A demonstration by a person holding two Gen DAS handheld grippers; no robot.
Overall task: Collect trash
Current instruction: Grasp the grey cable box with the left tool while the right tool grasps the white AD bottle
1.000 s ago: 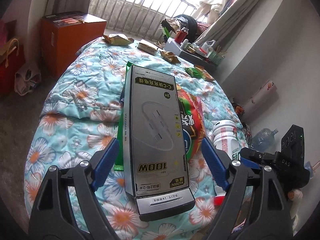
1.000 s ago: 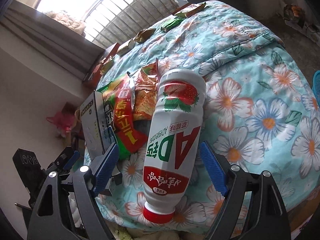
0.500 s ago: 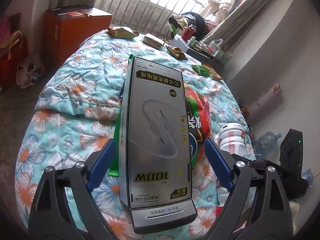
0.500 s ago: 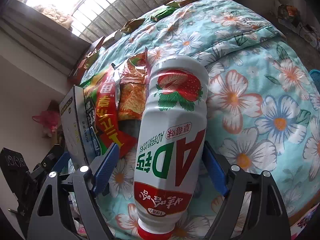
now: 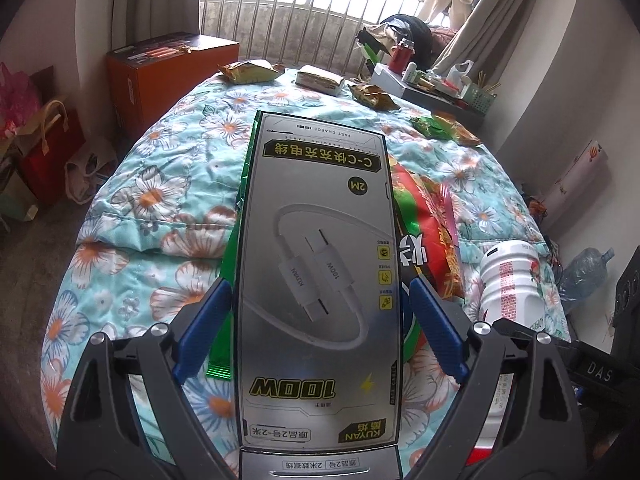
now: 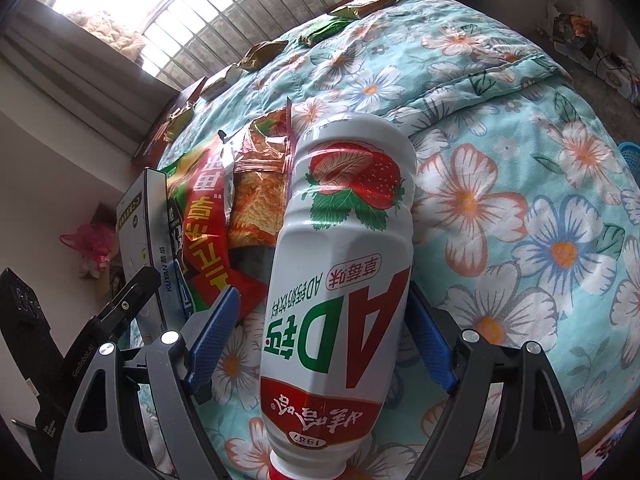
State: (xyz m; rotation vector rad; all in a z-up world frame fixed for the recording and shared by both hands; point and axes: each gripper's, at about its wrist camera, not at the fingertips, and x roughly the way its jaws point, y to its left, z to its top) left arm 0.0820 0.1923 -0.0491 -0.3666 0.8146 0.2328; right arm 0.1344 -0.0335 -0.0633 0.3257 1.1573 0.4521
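Two grippers of mine now straddle two pieces of trash on the floral quilt (image 5: pixel 132 216). Over the last second my left gripper (image 5: pixel 320 304) pushed forward along the silver charging-cable box (image 5: pixel 316 264); the box has grown in its view and now reaches past the blue pads on both sides. Its jaws widened early in that second and stand spread, with slim gaps to the box edges, so nothing is pinched yet. My right gripper (image 6: pixel 318 312) has also drawn in over the white strawberry milk bottle (image 6: pixel 344 264), which lies on its side with its red cap toward me. Those jaws are spread too; the far pad sits just beside or against the bottle's flank, I cannot tell which, and the near pad stands apart. I judge both pieces are lined up for a squeeze, so collecting can start with these two.

Between box and bottle lie a red snack bag (image 6: pixel 204 216) and an orange crisp packet (image 6: pixel 258 192), and a green foil wrapper (image 5: pixel 226 300) sticks out from under the box beside my left pad, where it could get caught in the grip. More wrappers (image 5: pixel 250 71) lie well apart near the far edge of the bed.
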